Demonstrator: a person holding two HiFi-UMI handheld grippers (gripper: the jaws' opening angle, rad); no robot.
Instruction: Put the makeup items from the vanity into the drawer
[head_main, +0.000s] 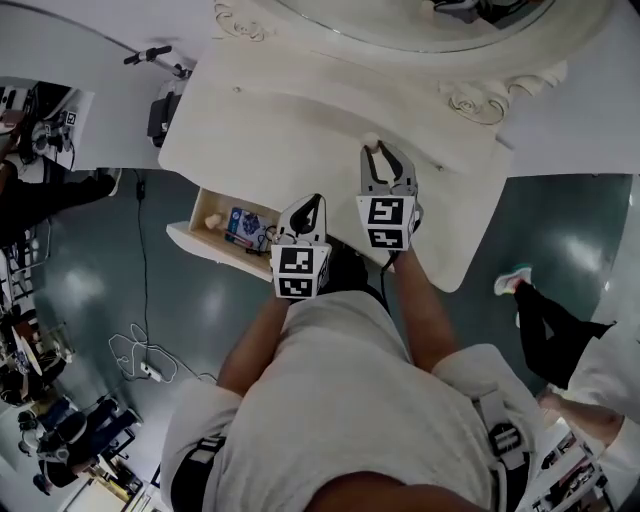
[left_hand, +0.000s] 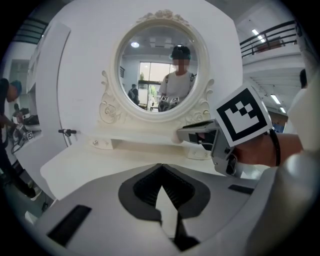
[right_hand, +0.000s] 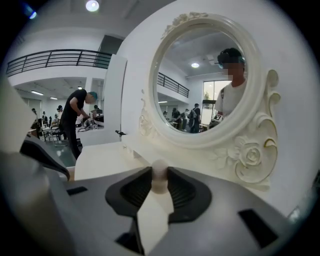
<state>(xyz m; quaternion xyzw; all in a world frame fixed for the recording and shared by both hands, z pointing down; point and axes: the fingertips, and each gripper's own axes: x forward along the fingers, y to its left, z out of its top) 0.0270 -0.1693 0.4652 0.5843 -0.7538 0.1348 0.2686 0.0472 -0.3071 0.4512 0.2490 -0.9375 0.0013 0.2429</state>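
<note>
A pale, egg-shaped makeup sponge (right_hand: 159, 175) sits between the pads of my right gripper (right_hand: 159, 184), which press on it from both sides. In the head view that gripper (head_main: 377, 152) hovers over the white vanity top (head_main: 300, 110) near its right front, with the sponge (head_main: 371, 141) at its tips. My left gripper (head_main: 312, 204) is shut and empty, above the vanity's front edge beside the open drawer (head_main: 195, 236). Inside the drawer lie a blue packet (head_main: 240, 222) and a pale item (head_main: 211, 218). In the left gripper view the jaws (left_hand: 161, 168) meet with nothing between them.
The round, ornate mirror (left_hand: 155, 65) rises at the back of the vanity. A small knob-like fitting (left_hand: 95, 143) sits at the back left of the top. A person (head_main: 545, 315) stands on the floor to the right, and cables (head_main: 140, 360) lie on the floor to the left.
</note>
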